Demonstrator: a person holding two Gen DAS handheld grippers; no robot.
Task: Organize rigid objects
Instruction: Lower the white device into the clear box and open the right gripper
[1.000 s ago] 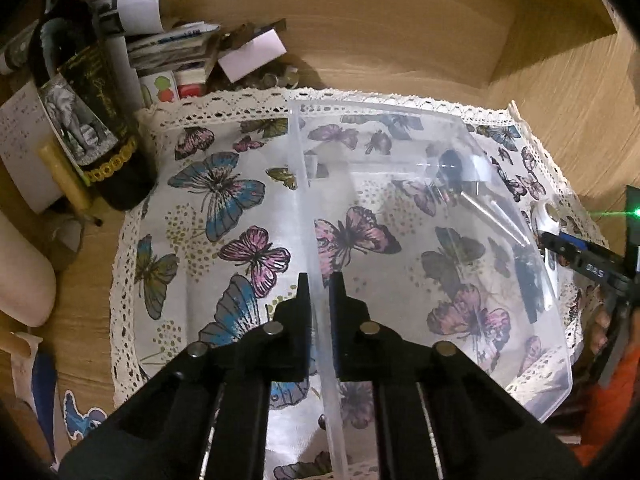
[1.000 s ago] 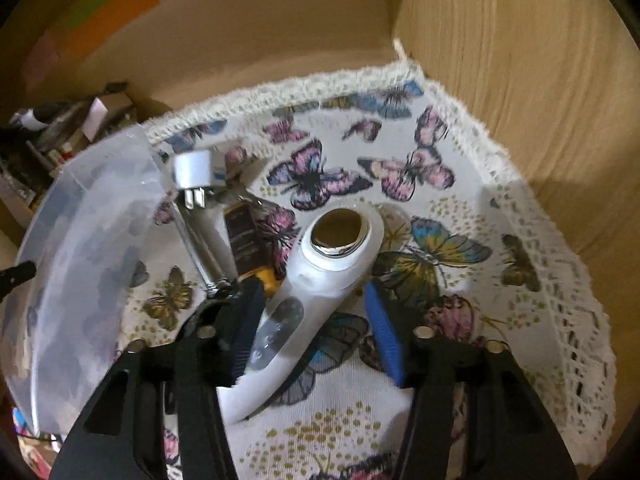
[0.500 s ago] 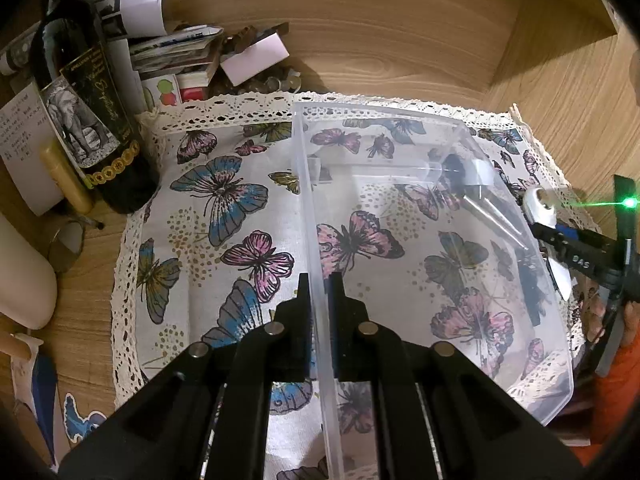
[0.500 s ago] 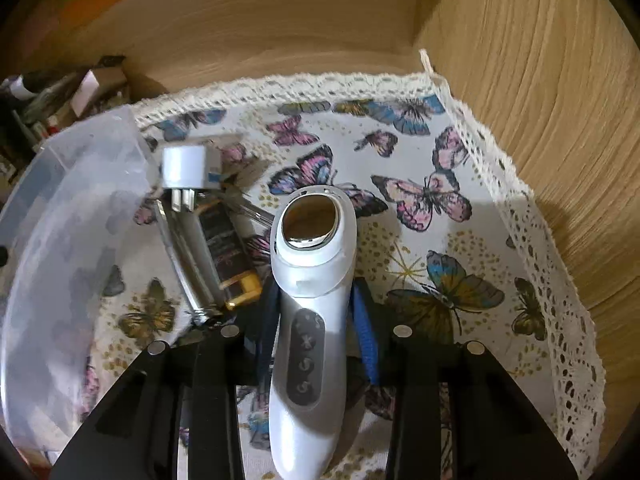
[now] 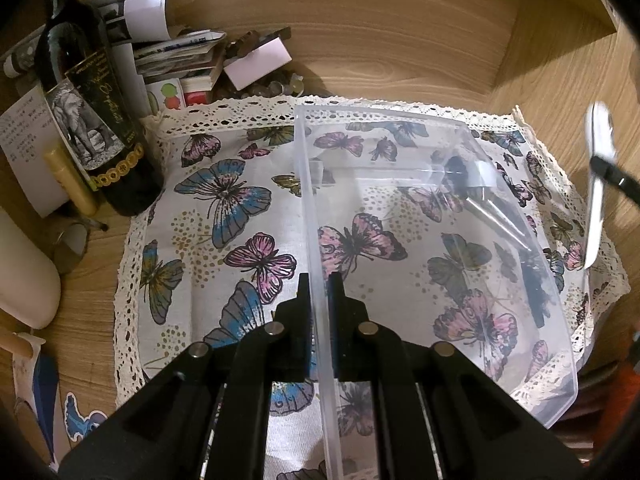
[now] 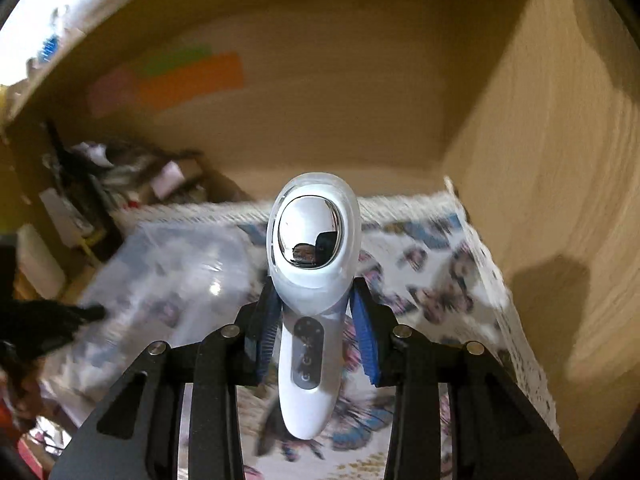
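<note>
And it's up! The right gripper [image 6: 316, 336] has its blue pads [image 6: 366, 344] clenched on the waist of the white handheld device [image 6: 310, 300], and where a moment ago that device lay flat on the butterfly cloth [image 6: 432, 280] with the jaws open on either side, it now hangs clear of the cloth, chrome head pointing forward and the button panel facing the camera. The background smears with motion, so this lift is brisk. Over on the other side, the left gripper [image 5: 318, 300] hasn't budged: it stays pinched shut on the near wall of the clear plastic bin [image 5: 500, 184], holding it steady on the cloth just as before. From the left wrist view the white device [image 5: 598, 184] shows as a pale blur high at the right edge, beyond the bin's far wall and above it, whereas earlier it sat low beside that wall. A dark bottle with a pale cap, seen through the bin wall [image 5: 476, 188], lies outside the bin on that same side, not yet collected. The pick looks done and the carry is on; next, I'd judge, comes swinging over the rim and dropping the device inside, with the braced bin ready to receive it.
</note>
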